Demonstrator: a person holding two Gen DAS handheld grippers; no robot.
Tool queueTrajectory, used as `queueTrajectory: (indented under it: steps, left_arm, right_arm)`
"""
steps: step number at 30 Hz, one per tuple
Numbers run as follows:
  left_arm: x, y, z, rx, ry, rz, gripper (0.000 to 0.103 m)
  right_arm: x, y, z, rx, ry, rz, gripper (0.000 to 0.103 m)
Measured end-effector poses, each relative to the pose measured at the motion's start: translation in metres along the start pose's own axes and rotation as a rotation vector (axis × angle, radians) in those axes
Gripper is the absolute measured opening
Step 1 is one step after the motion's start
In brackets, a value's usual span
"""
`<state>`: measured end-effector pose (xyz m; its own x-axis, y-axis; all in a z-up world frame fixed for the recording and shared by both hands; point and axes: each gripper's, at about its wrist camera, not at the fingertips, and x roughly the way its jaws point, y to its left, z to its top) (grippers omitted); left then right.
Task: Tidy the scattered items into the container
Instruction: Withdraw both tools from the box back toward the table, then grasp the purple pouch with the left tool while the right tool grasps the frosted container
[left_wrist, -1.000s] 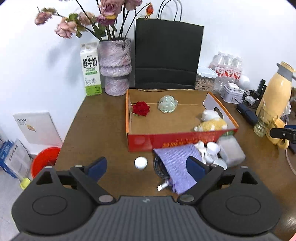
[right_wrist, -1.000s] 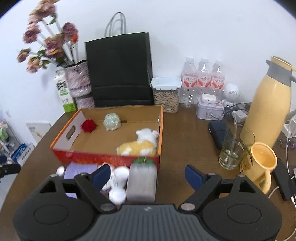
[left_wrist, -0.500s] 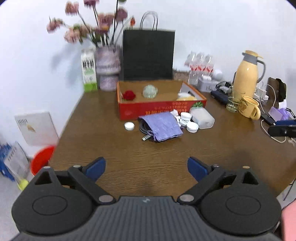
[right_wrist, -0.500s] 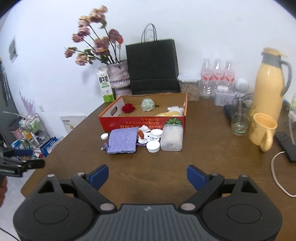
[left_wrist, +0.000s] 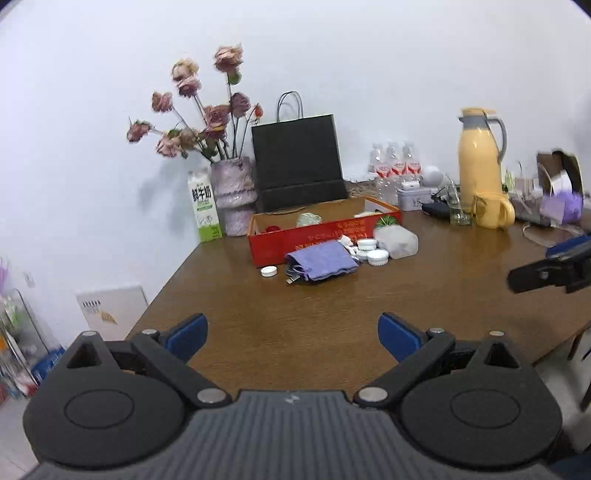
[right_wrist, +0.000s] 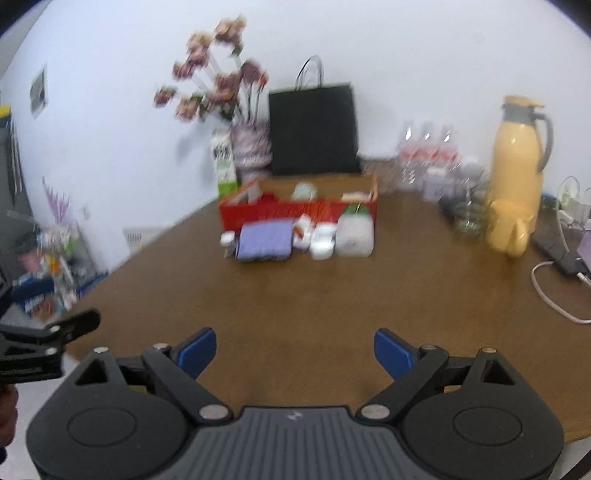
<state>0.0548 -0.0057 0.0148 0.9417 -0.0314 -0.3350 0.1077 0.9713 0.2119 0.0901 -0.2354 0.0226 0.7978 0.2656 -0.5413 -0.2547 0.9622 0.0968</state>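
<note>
Left claw (left_wrist: 291, 336): jaws opening, nothing between.
Right claw (right_wrist: 294, 350): released, empty.
Red box (left_wrist: 295, 242): on surface (left_wrist: 295, 314), purple cloth (left_wrist: 321, 260) just beside.

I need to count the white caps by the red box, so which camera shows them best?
Left wrist view: sharp, with the caps separate beside the purple cloth and one cap apart. The right wrist view blurs them into white blobs.
</note>
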Motion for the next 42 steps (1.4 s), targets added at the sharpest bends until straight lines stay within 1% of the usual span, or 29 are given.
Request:
queueTrajectory:
  steps: [2, 3, 5, 8, 11, 13, 15, 17, 21, 24, 27, 29, 30, 35, 38, 40, 42]
  left_arm:
    - [0.0, -0.013, -0.007, 0.058, 0.018, -0.036, 0.101]
    - [0.001, -0.017, -0.009, 0.059, 0.029, -0.045, 0.101]
    - [0.003, -0.019, -0.009, 0.029, 0.05, -0.057, 0.101]
    - [0.012, -0.019, -0.01, -0.008, 0.097, -0.074, 0.101]
    - [0.019, -0.018, -0.014, -0.034, 0.135, -0.063, 0.101]
    - [0.021, -0.016, -0.015, -0.049, 0.142, -0.079, 0.101]
    - [0.021, -0.014, -0.016, -0.075, 0.134, -0.087, 0.101]
    - [0.021, -0.013, -0.017, -0.106, 0.134, -0.095, 0.101]
    - [0.027, -0.009, -0.016, -0.145, 0.158, -0.121, 0.101]
    - [0.037, -0.009, -0.014, -0.182, 0.171, -0.115, 0.101]
    - [0.048, -0.01, -0.011, -0.227, 0.187, -0.127, 0.1]
    - [0.055, -0.012, -0.008, -0.231, 0.197, -0.145, 0.099]
    - [0.06, -0.013, -0.006, -0.227, 0.203, -0.151, 0.098]
    - [0.089, -0.013, 0.011, -0.211, 0.203, -0.15, 0.085]
    - [0.117, -0.001, 0.029, -0.221, 0.21, -0.165, 0.084]
    - [0.14, 0.01, 0.044, -0.218, 0.195, -0.168, 0.084]
    - [0.171, 0.018, 0.059, -0.193, 0.184, -0.163, 0.084]
  right_arm:
    - [0.007, 0.008, -0.009, -0.04, 0.019, -0.047, 0.092]
    - [0.008, 0.012, -0.012, -0.058, 0.017, -0.065, 0.092]
    - [0.006, 0.017, -0.017, -0.075, 0.007, -0.072, 0.092]
    - [0.006, 0.02, -0.022, -0.07, 0.005, -0.046, 0.092]
    - [0.011, 0.024, -0.024, -0.063, 0.038, -0.065, 0.092]
    - [0.013, 0.026, -0.021, -0.08, 0.059, -0.079, 0.092]
    - [0.007, 0.028, -0.02, -0.081, 0.041, -0.095, 0.092]
    - [0.006, 0.027, -0.02, -0.043, 0.035, -0.112, 0.092]
    - [0.012, 0.024, -0.021, 0.003, 0.062, -0.1, 0.092]
    - [0.004, 0.023, -0.019, -0.021, 0.029, -0.105, 0.092]
    - [0.003, 0.015, -0.02, -0.017, 0.021, -0.129, 0.092]
    - [0.008, 0.006, -0.02, 0.02, 0.042, -0.13, 0.092]
    - [0.011, 0.002, -0.021, 0.039, 0.047, -0.126, 0.092]
    - [0.038, -0.023, -0.016, 0.098, 0.058, -0.132, 0.092]
    - [0.059, -0.036, -0.001, 0.125, 0.049, -0.115, 0.092]
    - [0.074, -0.042, 0.015, 0.107, 0.03, -0.117, 0.092]
    - [0.093, -0.047, 0.034, 0.073, 0.008, -0.125, 0.092]
